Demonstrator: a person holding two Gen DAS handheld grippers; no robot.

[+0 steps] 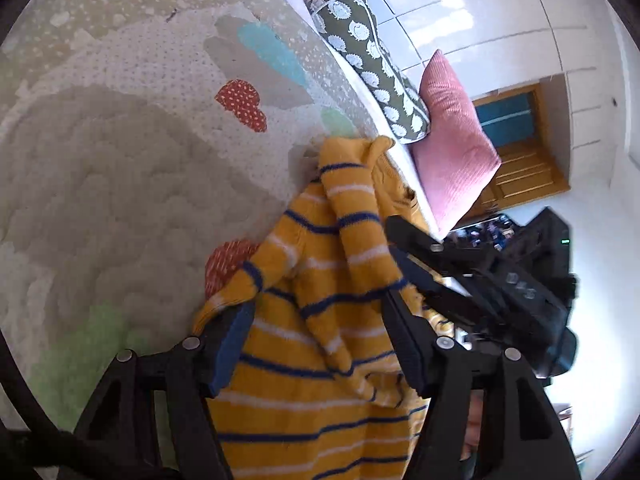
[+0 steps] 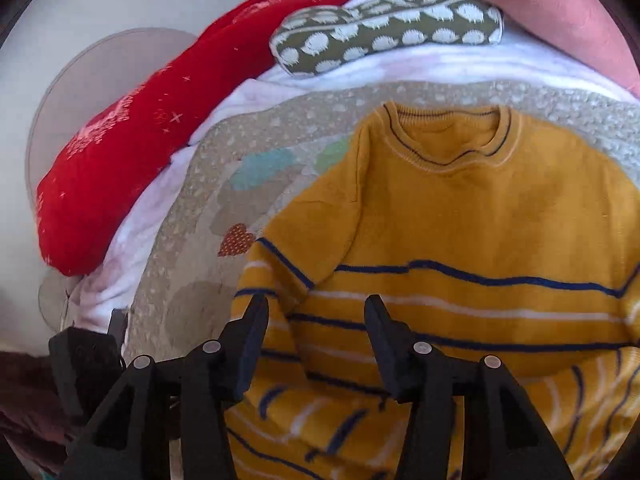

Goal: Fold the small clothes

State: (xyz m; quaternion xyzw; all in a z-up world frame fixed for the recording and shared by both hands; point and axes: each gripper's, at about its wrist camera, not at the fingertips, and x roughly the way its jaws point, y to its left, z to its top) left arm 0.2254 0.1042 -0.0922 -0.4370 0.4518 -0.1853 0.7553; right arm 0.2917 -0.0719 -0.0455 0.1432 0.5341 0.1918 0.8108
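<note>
The yellow striped sweater lies front-up on the patterned quilt of the bed, its neckline toward the edge where the hedgehog-print bolster and the red cushion rest on the white sheet; the chest and collar look flat and smoothed, so the laying-out appears done. In the left wrist view a striped sleeve lies draped across the body of the garment, which suggests one sleeve is folded in or being brought in; whether it has settled flat cannot be told. The other sleeve, seen in the right wrist view near the quilt's edge, looks bunched rather than folded; the hem fold seems not yet made, so the task reads as roughly at its first fold.

The left gripper has its jaws spread wide with sweater fabric between them, touching the cloth at most, not pinching it; the right gripper likewise stands open, its fingers straddling the sleeve-and-side seam low over the knit, gripping nothing that shows. A pink pillow lies beyond the bolster at the bed's edge.
</note>
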